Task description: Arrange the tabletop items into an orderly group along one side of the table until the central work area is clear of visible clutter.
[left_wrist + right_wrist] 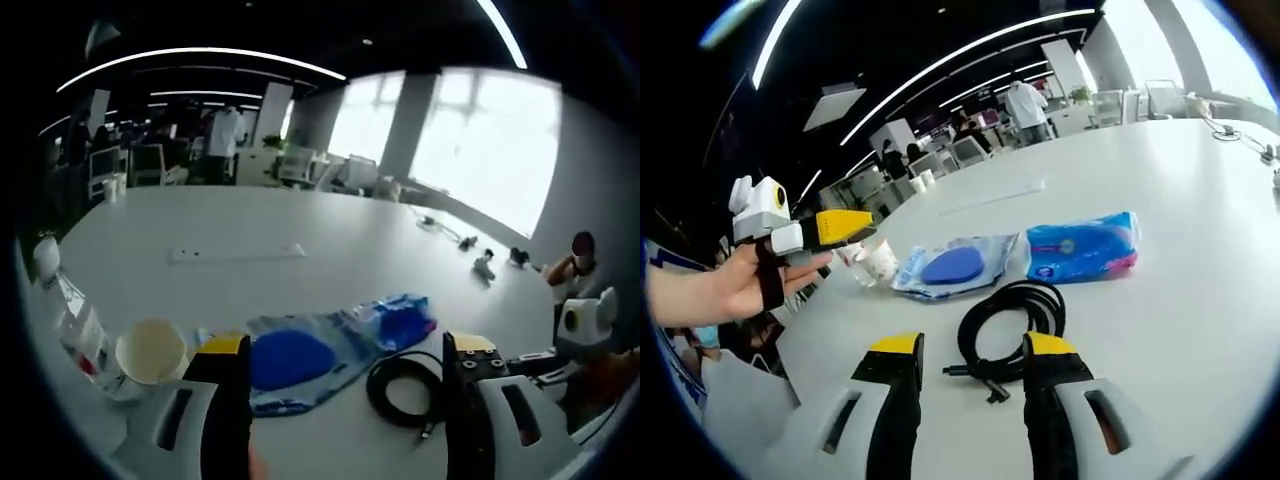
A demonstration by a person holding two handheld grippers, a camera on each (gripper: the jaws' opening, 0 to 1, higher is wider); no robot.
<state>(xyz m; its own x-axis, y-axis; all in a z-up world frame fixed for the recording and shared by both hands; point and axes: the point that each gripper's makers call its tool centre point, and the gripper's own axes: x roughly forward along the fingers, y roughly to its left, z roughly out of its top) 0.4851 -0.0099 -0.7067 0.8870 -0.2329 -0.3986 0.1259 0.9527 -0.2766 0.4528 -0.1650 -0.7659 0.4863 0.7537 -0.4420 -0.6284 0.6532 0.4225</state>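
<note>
On worktop (1200, 300): cable (1012, 325) nearest; behind it pouch (955, 267), pack (1083, 247) to its right, cup (879, 262) to its left, touching bottle (75, 325).

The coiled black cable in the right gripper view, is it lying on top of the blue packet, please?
No, the coiled black cable lies on the bare white table, apart from the blue plastic packet.

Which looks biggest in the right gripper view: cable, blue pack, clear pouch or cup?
1. Cable, though it lies nearest the camera.
2. Blue pack and clear pouch look alike; unsure.
3. Cup, smallest.
</note>
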